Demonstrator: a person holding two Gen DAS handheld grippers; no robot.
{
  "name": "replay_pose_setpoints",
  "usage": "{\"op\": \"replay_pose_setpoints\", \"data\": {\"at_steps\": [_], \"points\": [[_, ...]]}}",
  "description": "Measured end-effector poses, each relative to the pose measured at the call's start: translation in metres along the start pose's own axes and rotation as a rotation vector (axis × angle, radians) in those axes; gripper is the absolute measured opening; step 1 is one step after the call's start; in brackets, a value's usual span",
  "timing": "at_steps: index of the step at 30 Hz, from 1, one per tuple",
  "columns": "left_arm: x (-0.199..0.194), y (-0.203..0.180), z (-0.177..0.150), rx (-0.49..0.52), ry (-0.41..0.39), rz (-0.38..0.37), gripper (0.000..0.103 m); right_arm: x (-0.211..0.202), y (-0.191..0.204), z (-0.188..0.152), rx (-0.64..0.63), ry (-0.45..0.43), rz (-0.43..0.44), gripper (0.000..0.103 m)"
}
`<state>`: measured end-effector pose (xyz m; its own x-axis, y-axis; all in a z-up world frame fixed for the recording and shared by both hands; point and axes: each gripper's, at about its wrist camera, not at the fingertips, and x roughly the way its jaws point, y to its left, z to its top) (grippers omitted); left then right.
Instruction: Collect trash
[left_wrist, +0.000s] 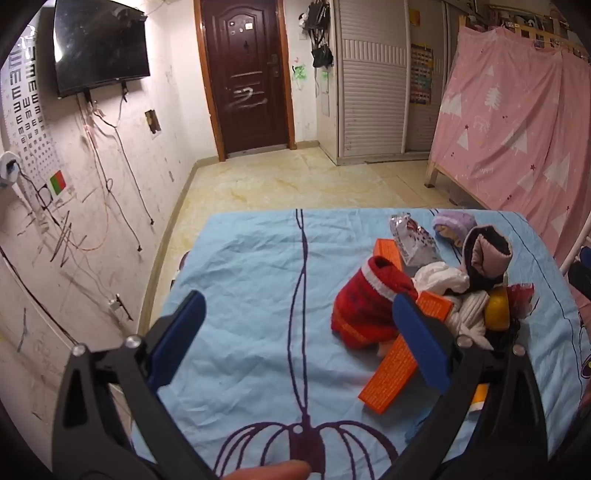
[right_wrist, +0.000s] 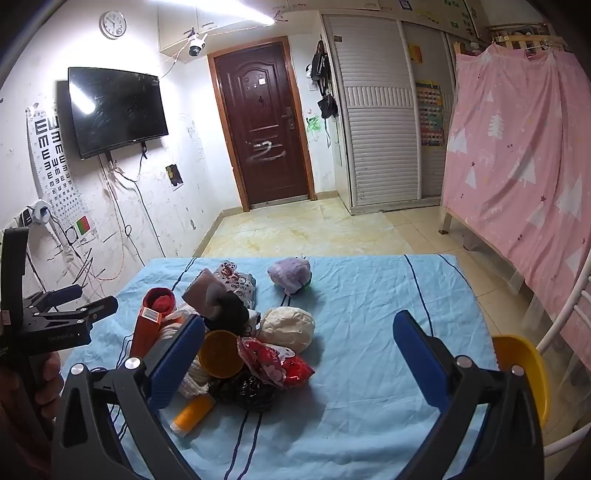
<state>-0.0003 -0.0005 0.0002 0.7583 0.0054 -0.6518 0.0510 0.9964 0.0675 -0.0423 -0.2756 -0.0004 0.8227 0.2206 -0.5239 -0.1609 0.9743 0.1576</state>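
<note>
From the left wrist view, the left gripper (left_wrist: 299, 332) hangs above a worktop covered with a light blue cloth (left_wrist: 251, 266), its blue fingers (left_wrist: 181, 332) spread wide with nothing between them. The pile of trash (left_wrist: 436, 288) lies on the right part of the cloth: a red sock (left_wrist: 365, 306) leans on a long orange box (left_wrist: 395, 373), with white cloth (left_wrist: 443, 277), a silver foil packet (left_wrist: 410, 240), a yellow cup (left_wrist: 496, 310) and a purple plush toy (left_wrist: 454, 221) behind it. The right finger overlaps the sock and box in the picture, though it seems to sit above them rather than touch. A fingertip (left_wrist: 273, 470) shows at the bottom edge. From the right wrist view, the right gripper (right_wrist: 299, 354) also holds its fingers (right_wrist: 417, 358) spread apart and empty, over bare cloth to the right of the pile. Here the yellow cup (right_wrist: 219, 352), a red snack wrapper (right_wrist: 277, 363), a crumpled black bag (right_wrist: 251, 391), a cream ball of cloth (right_wrist: 288, 328) and a small orange tube (right_wrist: 194, 410) crowd beside the left finger. The left gripper (right_wrist: 66, 306) shows at the far left, held in a hand (right_wrist: 44, 384). A yellow chair (right_wrist: 524, 373) stands beside the worktop's right edge.
</note>
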Motion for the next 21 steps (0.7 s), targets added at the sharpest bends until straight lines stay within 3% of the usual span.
{"op": "replay_pose_setpoints", "data": {"at_steps": [21], "points": [[-0.0005, -0.001, 0.0003, 0.0, 0.007, 0.0, 0.097, -0.0025, -0.0015, -0.002, 0.002, -0.003, 0.001, 0.095]]}}
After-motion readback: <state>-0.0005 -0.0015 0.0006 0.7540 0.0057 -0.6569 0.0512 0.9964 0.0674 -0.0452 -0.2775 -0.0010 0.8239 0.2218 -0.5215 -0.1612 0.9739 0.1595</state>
